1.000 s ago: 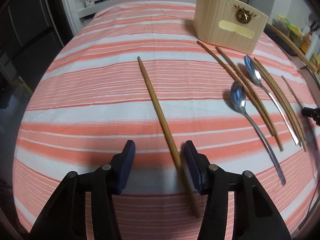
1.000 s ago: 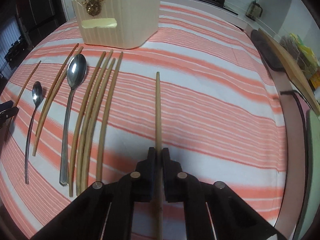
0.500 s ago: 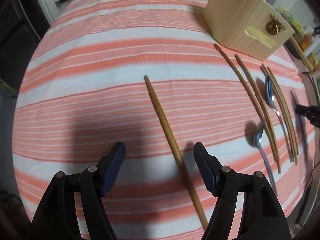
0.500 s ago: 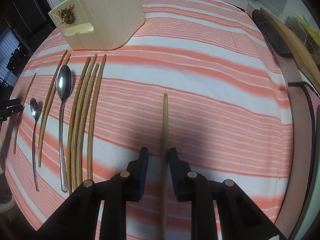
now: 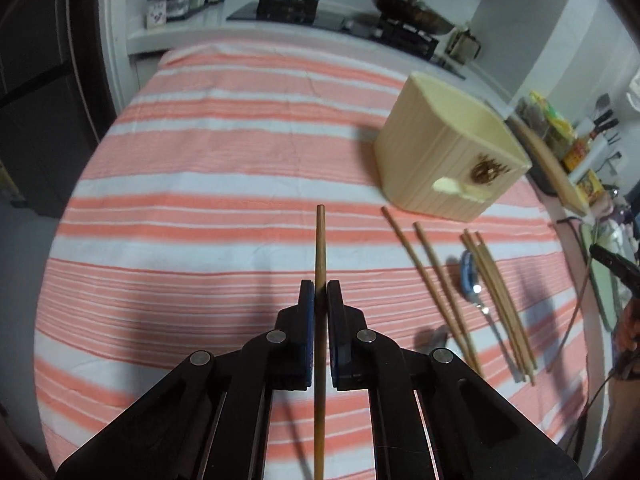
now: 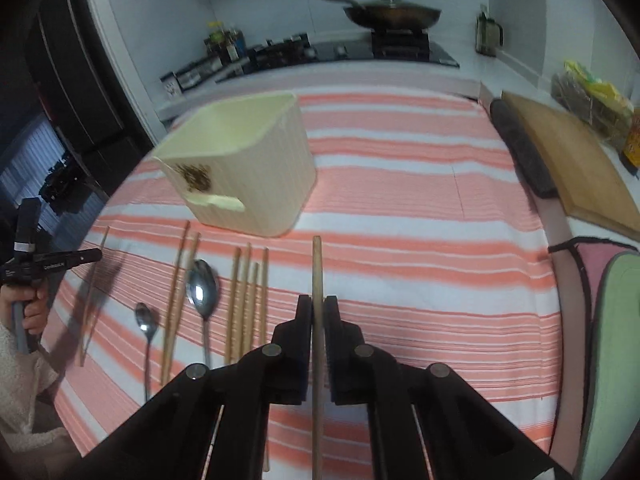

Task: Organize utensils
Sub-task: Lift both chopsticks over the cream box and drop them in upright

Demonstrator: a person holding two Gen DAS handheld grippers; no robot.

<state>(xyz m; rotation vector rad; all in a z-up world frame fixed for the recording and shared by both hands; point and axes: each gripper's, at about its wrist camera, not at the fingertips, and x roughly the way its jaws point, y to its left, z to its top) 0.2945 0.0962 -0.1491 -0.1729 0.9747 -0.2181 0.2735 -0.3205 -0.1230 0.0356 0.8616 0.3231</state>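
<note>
Left claw (image 5: 320, 292) and right claw (image 6: 318, 308) both clamped, angled downward.

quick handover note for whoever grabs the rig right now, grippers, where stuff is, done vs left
Left gripper: shut on a dark chopstick, lifted off the cloth.
Right gripper: shut on a pale chopstick, also lifted.
Cream holder: upright at the far side, looks empty.
On the striped cloth: two spoons and the other chopsticks.
Done: nothing in the holder yet. Left: everything.

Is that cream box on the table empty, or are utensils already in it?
Empty, as far as shows: the cream box has bare inner walls; its bottom is hidden.
</note>
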